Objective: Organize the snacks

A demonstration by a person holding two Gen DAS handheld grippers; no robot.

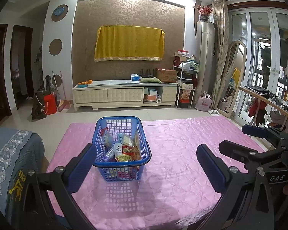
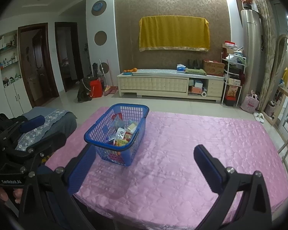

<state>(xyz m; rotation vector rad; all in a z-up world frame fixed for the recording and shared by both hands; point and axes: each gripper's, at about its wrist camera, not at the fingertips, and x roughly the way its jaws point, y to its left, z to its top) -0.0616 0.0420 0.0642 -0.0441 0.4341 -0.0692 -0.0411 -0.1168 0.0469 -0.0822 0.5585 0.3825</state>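
Standing on the pink cloth that covers the bench, a blue basket sits left of the middle, with its handle folded down along the near rim. Inside it lie the snacks: several small packets piled together, one pale, one red and yellow, others too jumbled to tell apart. At the far left a chair back with a grey lace-edged cover stands just beside the bench. The left claw hangs above the near edge of the bench with its blue-padded fingers spread wide and nothing between them; the basket shows between them, slightly toward the left finger, and well clear of both. Further right, the right claw hovers the same way, spread wide and empty, over the bare cloth to the right of the basket. Seen from the left wrist, it juts in at the right edge. Across the room a low cabinet stands against the wall under a yellow cloth.
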